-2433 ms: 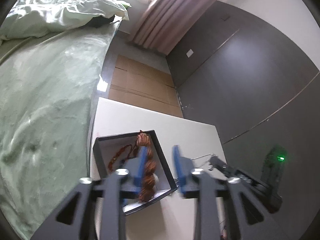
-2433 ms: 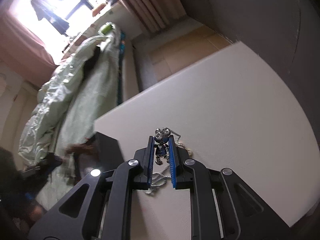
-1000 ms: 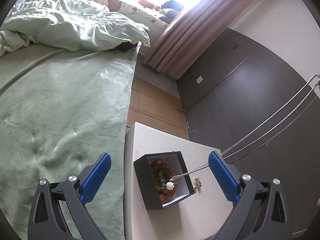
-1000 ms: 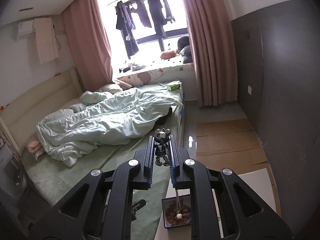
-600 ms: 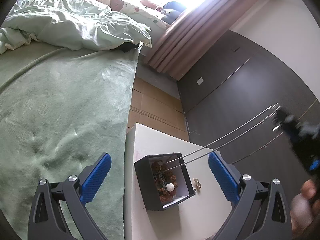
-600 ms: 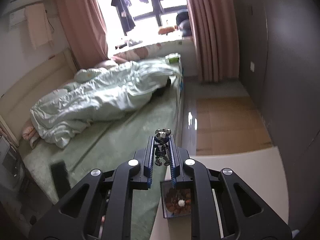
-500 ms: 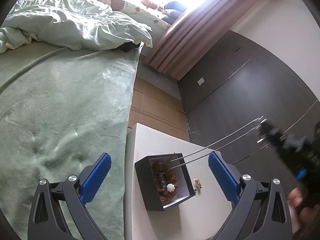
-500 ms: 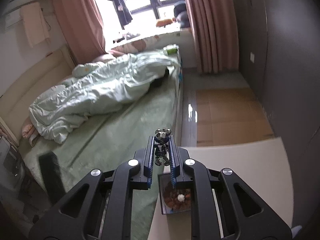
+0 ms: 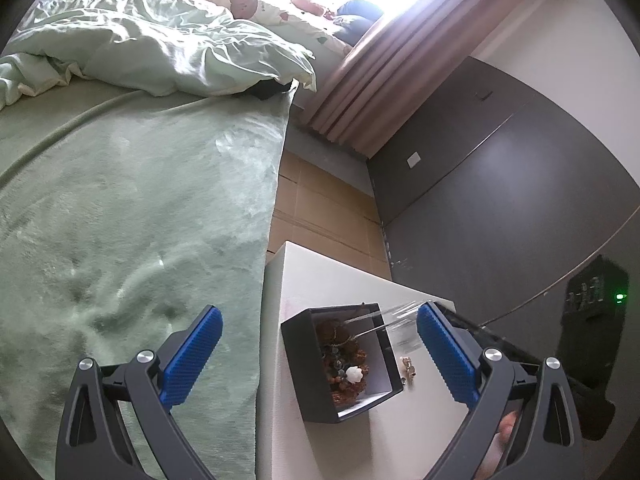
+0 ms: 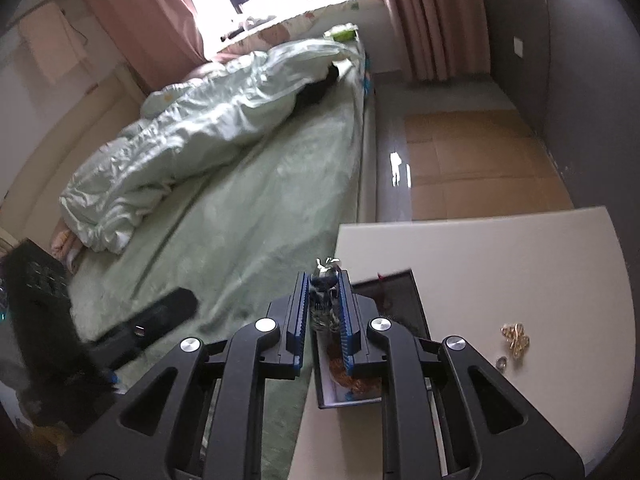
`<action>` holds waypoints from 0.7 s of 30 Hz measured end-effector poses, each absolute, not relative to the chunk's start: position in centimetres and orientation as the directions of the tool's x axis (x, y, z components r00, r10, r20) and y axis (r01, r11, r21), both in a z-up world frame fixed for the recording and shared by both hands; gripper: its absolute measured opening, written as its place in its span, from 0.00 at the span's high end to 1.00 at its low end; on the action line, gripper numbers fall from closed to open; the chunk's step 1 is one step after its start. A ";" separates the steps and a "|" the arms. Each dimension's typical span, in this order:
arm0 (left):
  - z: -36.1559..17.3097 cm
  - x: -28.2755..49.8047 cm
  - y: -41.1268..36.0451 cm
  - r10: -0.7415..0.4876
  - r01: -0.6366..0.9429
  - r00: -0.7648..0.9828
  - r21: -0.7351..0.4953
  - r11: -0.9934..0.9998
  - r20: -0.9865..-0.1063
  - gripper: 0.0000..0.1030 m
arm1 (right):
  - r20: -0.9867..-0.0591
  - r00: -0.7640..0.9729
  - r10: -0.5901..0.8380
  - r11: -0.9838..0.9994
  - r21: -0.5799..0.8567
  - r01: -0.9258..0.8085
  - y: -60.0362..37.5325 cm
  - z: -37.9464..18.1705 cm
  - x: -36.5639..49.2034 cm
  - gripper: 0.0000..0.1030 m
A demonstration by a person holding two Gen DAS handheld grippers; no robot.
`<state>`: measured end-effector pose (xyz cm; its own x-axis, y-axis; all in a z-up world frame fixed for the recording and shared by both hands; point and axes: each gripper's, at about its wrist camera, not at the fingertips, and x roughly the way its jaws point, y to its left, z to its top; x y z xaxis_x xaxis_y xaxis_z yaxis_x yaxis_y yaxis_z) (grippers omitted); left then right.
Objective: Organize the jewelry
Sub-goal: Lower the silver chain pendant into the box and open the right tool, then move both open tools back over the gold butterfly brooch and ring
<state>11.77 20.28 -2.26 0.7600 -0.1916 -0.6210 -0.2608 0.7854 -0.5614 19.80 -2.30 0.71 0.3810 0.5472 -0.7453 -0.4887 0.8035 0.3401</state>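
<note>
A black jewelry box with a white lining sits on the white table and holds brown beads and a small white charm. My left gripper is wide open above it, empty. My right gripper is shut on a silver bear pendant, right over the box. The pendant's silver chain runs down into the box. A gold brooch and a small ring lie on the table right of the box; they also show in the left wrist view.
A bed with a green blanket borders the table's left edge. A dark wall stands to the right. Wooden floor lies beyond the table. A black device lies on the bed.
My right gripper has come down with the bear pendant until it is just over the box, and the chain has slackened into the box. The left gripper has stayed open and still.
</note>
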 end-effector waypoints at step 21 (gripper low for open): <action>-2.7 15.7 10.6 -0.297 -0.104 0.708 -0.511 0.853 -0.640 0.15 | -0.728 0.489 0.479 0.878 0.393 -0.274 -17.3 -0.8 20.6 0.27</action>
